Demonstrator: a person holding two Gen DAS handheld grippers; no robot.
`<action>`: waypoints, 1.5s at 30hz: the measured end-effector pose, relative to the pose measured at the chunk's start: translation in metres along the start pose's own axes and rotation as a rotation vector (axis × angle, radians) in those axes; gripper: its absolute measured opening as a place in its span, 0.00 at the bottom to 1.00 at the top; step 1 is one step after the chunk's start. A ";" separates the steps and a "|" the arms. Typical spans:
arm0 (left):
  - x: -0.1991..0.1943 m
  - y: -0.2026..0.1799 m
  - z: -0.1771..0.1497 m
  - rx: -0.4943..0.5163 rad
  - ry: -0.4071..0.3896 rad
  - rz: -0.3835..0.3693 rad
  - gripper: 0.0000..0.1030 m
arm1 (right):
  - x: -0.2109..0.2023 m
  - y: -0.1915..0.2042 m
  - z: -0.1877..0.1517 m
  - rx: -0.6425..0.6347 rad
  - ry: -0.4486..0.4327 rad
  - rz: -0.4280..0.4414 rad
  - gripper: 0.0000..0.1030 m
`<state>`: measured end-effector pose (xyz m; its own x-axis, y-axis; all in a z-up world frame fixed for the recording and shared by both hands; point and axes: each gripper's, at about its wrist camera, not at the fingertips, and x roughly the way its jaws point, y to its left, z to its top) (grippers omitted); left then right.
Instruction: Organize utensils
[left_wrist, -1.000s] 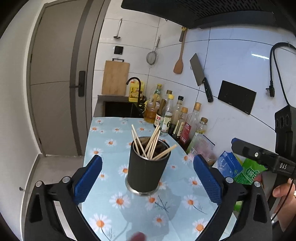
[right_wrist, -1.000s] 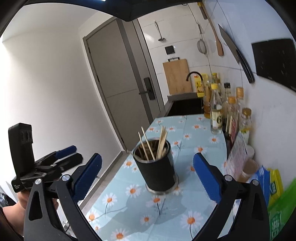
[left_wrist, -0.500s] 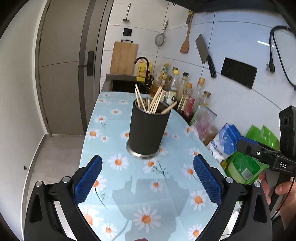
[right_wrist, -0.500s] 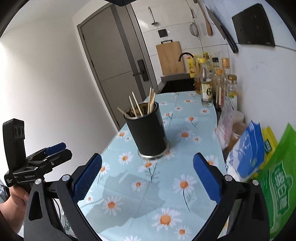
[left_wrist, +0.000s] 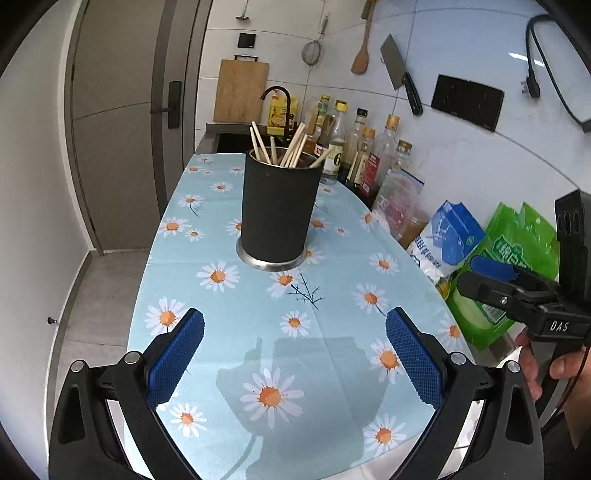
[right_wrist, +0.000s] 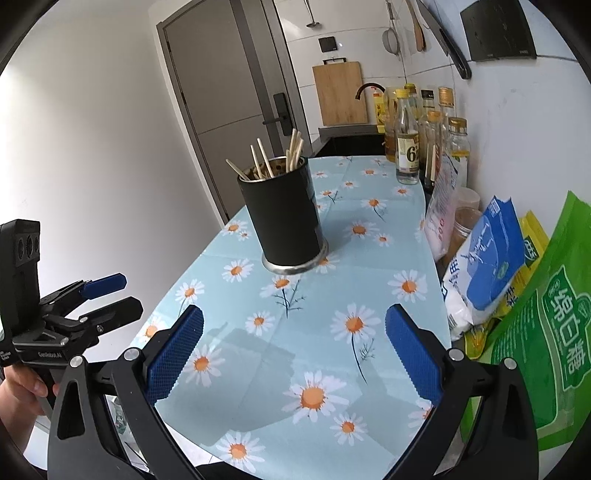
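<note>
The left gripper (left_wrist: 294, 353) hangs wide open and empty over the daisy-printed blue tablecloth (left_wrist: 236, 317). Straight ahead of it, well apart, stands the upright matte-black cylindrical holder (left_wrist: 279, 210) on its steel base, pale wooden chopsticks (left_wrist: 291, 149) fanning upward. The right gripper (right_wrist: 294, 353), equally spread and empty, seems about as far off.

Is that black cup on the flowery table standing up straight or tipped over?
Upright. The black cup stands on its round metal base on the tablecloth, with chopsticks poking out of its open top.
</note>
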<state>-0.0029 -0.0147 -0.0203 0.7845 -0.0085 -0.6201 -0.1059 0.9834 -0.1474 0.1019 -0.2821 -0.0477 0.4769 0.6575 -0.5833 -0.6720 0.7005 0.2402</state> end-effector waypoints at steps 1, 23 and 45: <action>0.001 -0.001 -0.001 0.002 0.005 -0.002 0.93 | 0.000 -0.001 -0.001 0.002 0.004 -0.002 0.95; -0.001 0.002 -0.009 0.004 0.042 -0.004 0.94 | -0.003 0.016 -0.014 -0.008 0.017 0.013 0.95; 0.000 0.003 -0.013 0.018 0.075 -0.010 0.94 | 0.004 0.023 -0.016 -0.017 0.051 0.014 0.95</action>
<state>-0.0110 -0.0139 -0.0312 0.7375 -0.0312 -0.6746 -0.0866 0.9863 -0.1404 0.0795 -0.2678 -0.0572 0.4380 0.6520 -0.6189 -0.6880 0.6862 0.2361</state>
